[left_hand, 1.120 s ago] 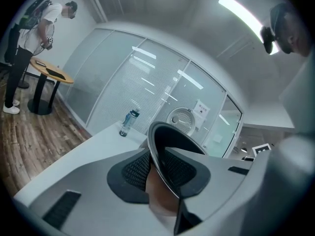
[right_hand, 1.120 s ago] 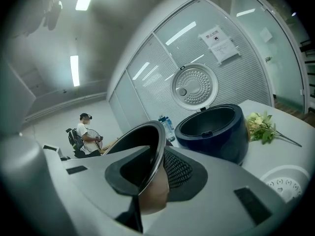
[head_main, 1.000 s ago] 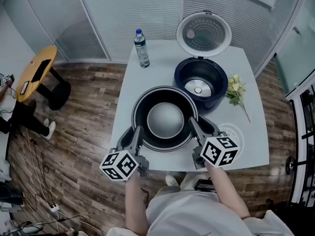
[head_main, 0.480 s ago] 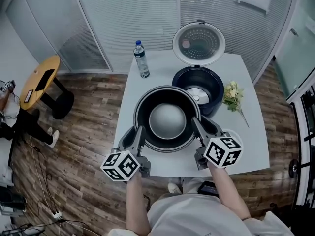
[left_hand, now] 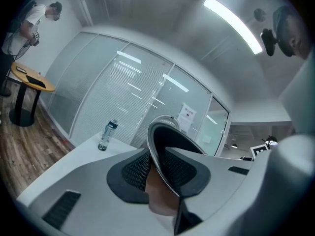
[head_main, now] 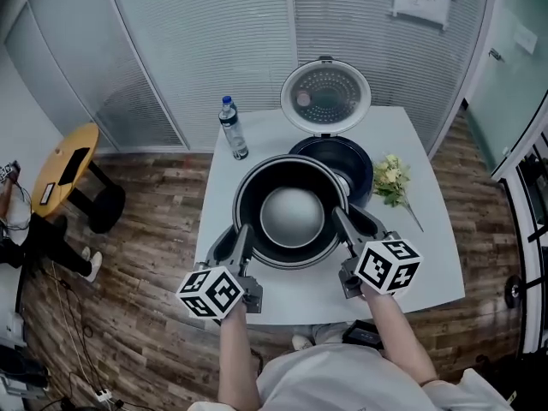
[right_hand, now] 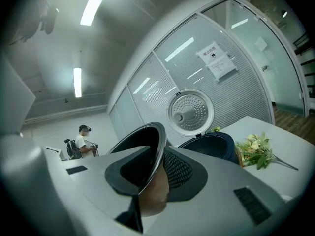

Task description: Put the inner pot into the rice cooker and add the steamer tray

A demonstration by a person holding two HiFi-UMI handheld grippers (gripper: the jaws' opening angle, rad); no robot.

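Starting big: the white square table (head_main: 432, 268) fills the middle of the head view, and the dark blue rice cooker (head_main: 358, 159) sits on it upper centre with its round perforated lid (head_main: 325, 95) flipped up and open

The black round metal inner pot (head_main: 291, 217) is dead centre of the frame, held up off the table just below the cooker in the picture, its upper right edge overlapping the cooker's mouth. It isn't in yet

The left gripper (head_main: 241, 240) has the pot's lower left rim and the right gripper (head_main: 343, 228) the lower right. Each gripper view shows the jaws partly closed with the thin rim pinched between the ribbed pads (left_hand: 135, 168) (right_hand: 179, 171), one pad inside the wall and one outside (so a proper two-sided hold, nothing loose that I can see)

Smaller stuff: a clear plastic water bottle (head_main: 232, 128) stands at the table's upper left corner, and a small bunch of pale yellow flowers (head_main: 390, 178) lies right of the cooker

My read is we're mid step one, carrying the pot over. Next it wants centring over the opening, kept level, then both grippers lowering together before they let go. The flowers are close to the cooker's right side, so watch that. I can't spot the steamer tray in any view, so that comes after
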